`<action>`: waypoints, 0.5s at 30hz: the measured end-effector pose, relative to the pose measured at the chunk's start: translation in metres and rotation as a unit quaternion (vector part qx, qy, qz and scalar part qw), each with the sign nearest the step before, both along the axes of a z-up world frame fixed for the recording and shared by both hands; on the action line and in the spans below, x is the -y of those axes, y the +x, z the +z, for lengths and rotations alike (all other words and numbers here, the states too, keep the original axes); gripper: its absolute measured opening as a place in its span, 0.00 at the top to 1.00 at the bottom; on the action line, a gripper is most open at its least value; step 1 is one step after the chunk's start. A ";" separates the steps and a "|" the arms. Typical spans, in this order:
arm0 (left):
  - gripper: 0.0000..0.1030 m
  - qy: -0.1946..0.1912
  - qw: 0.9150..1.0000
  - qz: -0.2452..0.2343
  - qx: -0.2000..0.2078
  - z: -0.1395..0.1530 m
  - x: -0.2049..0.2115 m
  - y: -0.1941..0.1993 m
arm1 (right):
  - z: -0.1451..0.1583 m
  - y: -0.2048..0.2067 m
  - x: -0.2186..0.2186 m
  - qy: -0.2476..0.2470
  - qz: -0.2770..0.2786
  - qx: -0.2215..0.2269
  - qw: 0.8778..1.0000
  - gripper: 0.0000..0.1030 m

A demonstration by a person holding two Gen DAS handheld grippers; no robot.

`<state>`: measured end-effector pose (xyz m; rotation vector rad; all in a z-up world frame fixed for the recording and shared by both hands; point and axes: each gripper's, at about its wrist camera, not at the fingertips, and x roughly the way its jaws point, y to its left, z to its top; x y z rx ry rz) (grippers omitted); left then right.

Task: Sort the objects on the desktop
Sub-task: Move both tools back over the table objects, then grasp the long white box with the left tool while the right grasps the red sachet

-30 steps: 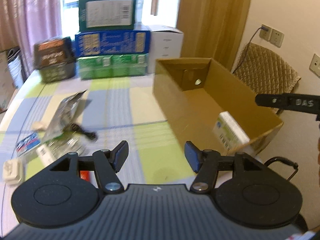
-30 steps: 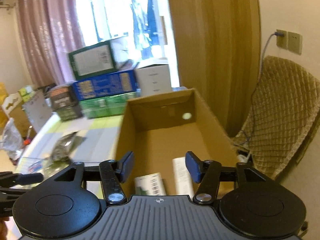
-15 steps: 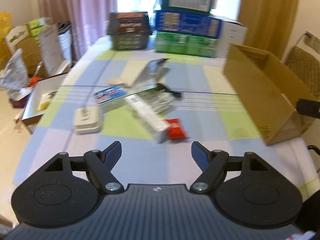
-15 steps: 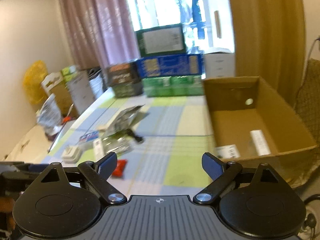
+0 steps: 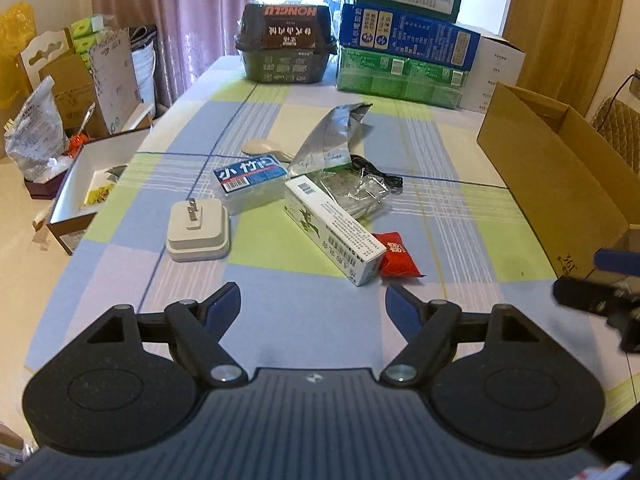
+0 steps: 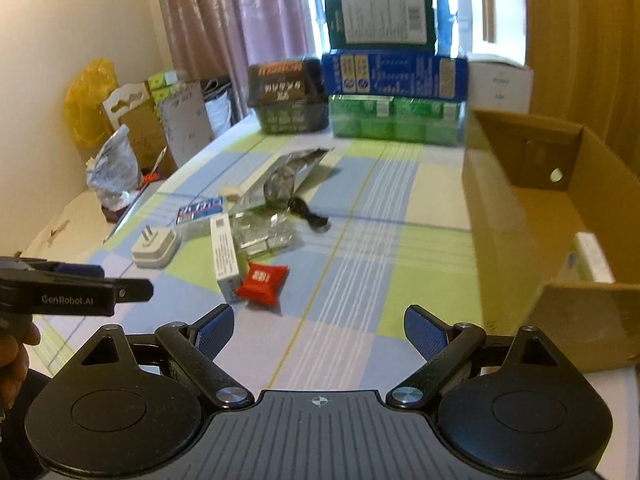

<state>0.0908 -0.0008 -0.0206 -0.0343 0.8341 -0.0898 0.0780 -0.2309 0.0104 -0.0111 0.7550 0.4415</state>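
The left gripper (image 5: 312,306) hung above the near edge of the bench (image 5: 280,304), its fingers (image 5: 222,304) spread wide with nothing between them. The right gripper (image 6: 318,330) sat likewise over the near edge, its fingers (image 6: 420,326) parted and empty.

The loose things lay in a cluster toward the middle of the bench. A white plug adapter (image 5: 198,232) rested prongs-up on the side nearest the left edge. Just beside it, farther in, lay a clear case with a blue label (image 5: 250,184). A long white carton (image 5: 332,230) lay diagonally, its near end touching a small red packet (image 5: 398,256). Behind the carton sat crumpled clear wrapping (image 5: 358,196), a black cable (image 5: 376,172) and a silver foil pouch (image 5: 332,140) propped up at a tilt. A pale oval object (image 5: 262,148) lay behind the labelled case.

An open cardboard box (image 6: 532,216) stood along the right edge of the bench, and a white carton (image 6: 592,258) lay inside it at the near end. Stacked boxes (image 5: 404,32) and a dark basket (image 5: 286,54) lined the far edge.
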 end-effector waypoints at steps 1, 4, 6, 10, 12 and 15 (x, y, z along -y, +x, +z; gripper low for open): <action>0.26 -0.002 1.000 -0.001 -0.002 -0.003 0.001 0.004 | -0.004 0.002 -0.001 0.000 0.001 -0.003 1.000 0.13; 0.26 -0.006 1.000 -0.005 -0.008 -0.011 0.004 0.016 | -0.017 0.012 -0.005 -0.003 0.006 -0.014 1.000 0.13; 0.26 -0.009 1.000 -0.009 -0.012 -0.016 0.007 0.026 | -0.025 0.021 -0.008 -0.006 0.007 -0.019 1.000 0.13; 0.27 -0.016 0.999 -0.023 -0.018 -0.028 0.017 0.050 | -0.041 0.035 -0.012 -0.011 0.004 -0.032 0.999 0.13; 0.27 -0.019 0.999 -0.026 -0.021 -0.035 0.021 0.062 | -0.047 0.040 -0.014 -0.013 0.004 -0.036 0.999 0.13; 0.28 -0.025 0.999 -0.030 -0.026 -0.044 0.026 0.078 | -0.056 0.045 -0.016 -0.014 0.001 -0.041 0.999 0.13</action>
